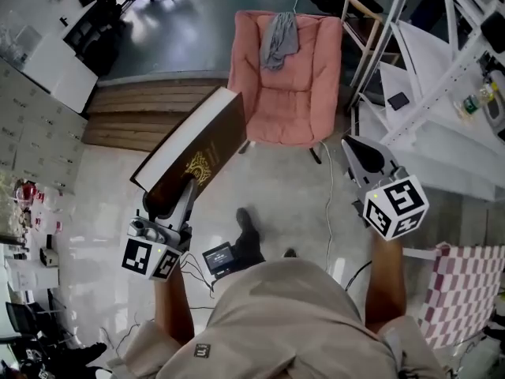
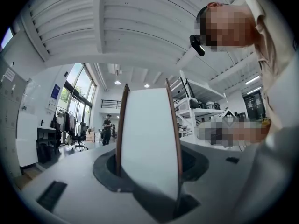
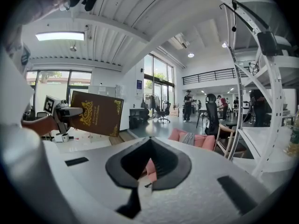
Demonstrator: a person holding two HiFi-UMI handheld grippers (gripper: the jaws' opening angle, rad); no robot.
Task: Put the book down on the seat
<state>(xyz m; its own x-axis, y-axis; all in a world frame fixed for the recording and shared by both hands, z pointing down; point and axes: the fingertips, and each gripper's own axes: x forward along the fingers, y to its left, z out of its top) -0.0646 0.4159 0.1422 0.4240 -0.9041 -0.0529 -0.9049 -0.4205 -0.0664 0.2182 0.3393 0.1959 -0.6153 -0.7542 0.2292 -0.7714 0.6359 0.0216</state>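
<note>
A thick brown book [image 1: 196, 150] with a gold emblem is held tilted in the air, well short of the pink armchair [image 1: 288, 93]. My left gripper [image 1: 182, 191] is shut on its lower end. In the left gripper view the book's white page edge [image 2: 147, 134] stands upright between the jaws of the left gripper [image 2: 148, 172]. My right gripper [image 1: 354, 148] hangs to the right of the chair, shut with nothing in it. The right gripper view shows the right gripper [image 3: 148, 144], the book [image 3: 96, 113] at left and the armchair [image 3: 192, 139] ahead.
A grey cloth [image 1: 280, 38] hangs over the armchair's back. A wooden chair [image 1: 360, 24] and white shelving [image 1: 442, 77] stand to its right. A low wooden step [image 1: 146, 118] lies left of it. A checked cloth [image 1: 459, 284] is at my right, and cables [image 1: 329, 204] cross the floor.
</note>
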